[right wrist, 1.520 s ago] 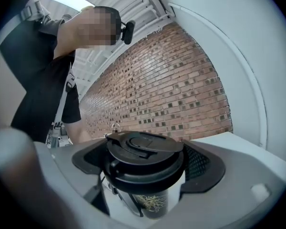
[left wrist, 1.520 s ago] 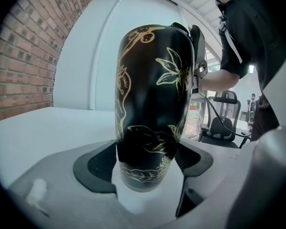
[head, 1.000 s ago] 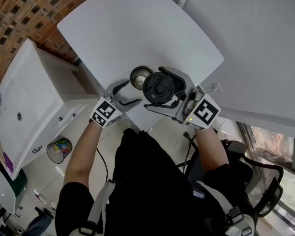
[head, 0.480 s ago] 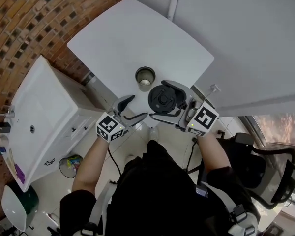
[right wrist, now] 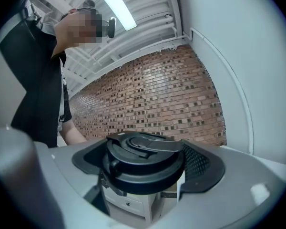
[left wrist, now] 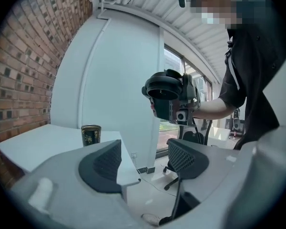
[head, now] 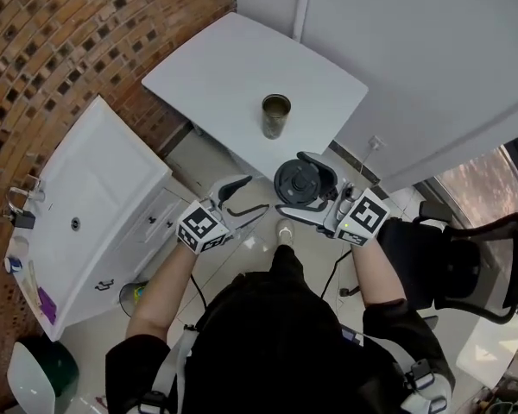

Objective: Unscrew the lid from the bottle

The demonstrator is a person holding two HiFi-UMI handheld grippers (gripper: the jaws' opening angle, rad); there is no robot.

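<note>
The black lid point(head: 298, 182) is off the bottle point(head: 275, 116) and sits between the 2 jaws of the right gripper point(head: 293, 190), which press on its rim from either side; the right gripper view shows it top up, with its flip handle lying flat across the top. It is held in the air past the near edge of the white table point(head: 233, 67), over the tiled floor and well apart from the bottle.

The bottle stands upright on the table with its mouth open, close to the table's near edge; in the left gripper view it is a dark can-shaped vessel with a pale pattern on its side.

The left gripper point(head: 252, 195) hangs beside the right one, also off the table. Its jaws stand apart with nothing between them, and they have just been closing a little. Through its own view the lid point(left wrist: 163, 87) shows up high in the other gripper, with the bottle point(left wrist: 91, 135) lower at the left.

A brick wall point(head: 86, 33) runs along the left, a white cabinet point(head: 78, 205) stands below it, and a black office chair point(head: 492, 266) is at the right
</note>
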